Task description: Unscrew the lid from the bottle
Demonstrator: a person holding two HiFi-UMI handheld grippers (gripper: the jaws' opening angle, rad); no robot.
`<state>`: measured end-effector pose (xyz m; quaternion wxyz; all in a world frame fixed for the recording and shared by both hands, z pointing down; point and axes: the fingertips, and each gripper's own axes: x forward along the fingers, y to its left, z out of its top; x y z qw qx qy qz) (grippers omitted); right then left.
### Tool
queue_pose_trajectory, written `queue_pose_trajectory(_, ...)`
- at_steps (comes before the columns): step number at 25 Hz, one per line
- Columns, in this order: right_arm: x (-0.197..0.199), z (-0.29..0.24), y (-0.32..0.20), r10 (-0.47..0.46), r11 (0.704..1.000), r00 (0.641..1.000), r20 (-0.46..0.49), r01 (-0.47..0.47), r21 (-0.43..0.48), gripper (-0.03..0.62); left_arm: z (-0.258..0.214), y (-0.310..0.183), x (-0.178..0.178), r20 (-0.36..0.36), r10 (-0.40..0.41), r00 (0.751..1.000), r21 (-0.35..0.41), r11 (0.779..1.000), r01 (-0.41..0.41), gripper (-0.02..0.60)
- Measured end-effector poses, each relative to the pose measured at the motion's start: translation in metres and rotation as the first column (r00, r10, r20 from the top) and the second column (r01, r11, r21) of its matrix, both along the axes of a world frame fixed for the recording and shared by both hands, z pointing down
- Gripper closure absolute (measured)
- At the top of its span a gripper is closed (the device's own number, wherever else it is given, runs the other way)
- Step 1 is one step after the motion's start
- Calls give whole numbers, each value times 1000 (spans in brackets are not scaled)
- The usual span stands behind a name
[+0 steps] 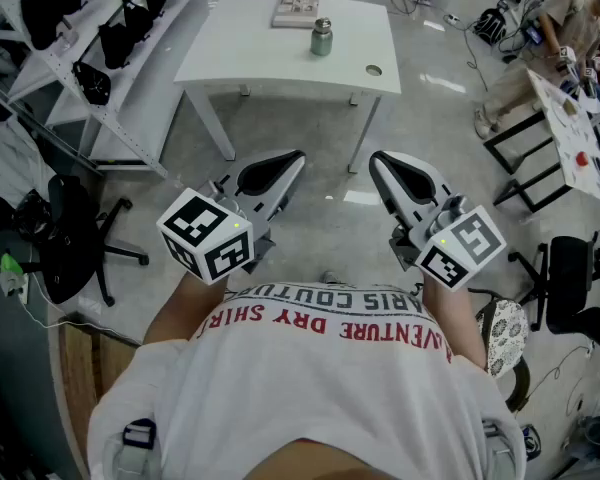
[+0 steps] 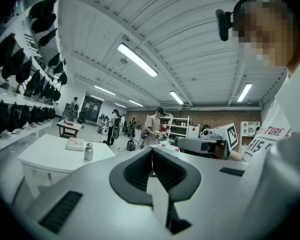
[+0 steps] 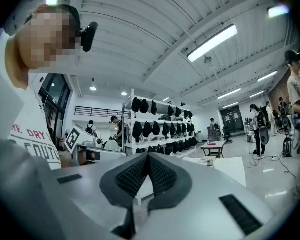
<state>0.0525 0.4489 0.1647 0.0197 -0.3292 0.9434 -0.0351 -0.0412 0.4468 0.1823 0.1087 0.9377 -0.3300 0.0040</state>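
Observation:
A small grey-green bottle (image 1: 321, 38) with a metal lid stands upright on the white table (image 1: 240, 58), far ahead of me. In the left gripper view the bottle (image 2: 88, 151) shows small at the left on the table (image 2: 45, 156); in the right gripper view it (image 3: 209, 162) is a tiny shape to the right. Both grippers hang in the air in front of my body, well short of the table. My left gripper (image 1: 298, 157) and my right gripper (image 1: 374, 158) are shut with nothing between their jaws. The jaws meet in both gripper views (image 2: 151, 151) (image 3: 148, 156).
A flat box (image 1: 296, 10) and a small round thing (image 1: 373, 70) also lie on the table. A shelf rack with black items (image 1: 90, 38) and an office chair (image 1: 70, 238) stand at the left, a cluttered table (image 1: 570, 128) and a chair (image 1: 570, 278) at the right. People stand far back (image 2: 155, 126).

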Motion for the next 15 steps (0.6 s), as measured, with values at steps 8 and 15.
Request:
queue_pose_trajectory(8,-1,-2,15,40,999,999,0,-40,-4,571,-5,16,-10,5,3,1000,21,1000,-3,554)
queue_pose_trajectory(15,10,1,0,96,995,995,-20,-96,17,512,1,4,-13,15,-11,1000,29,1000,11,552)
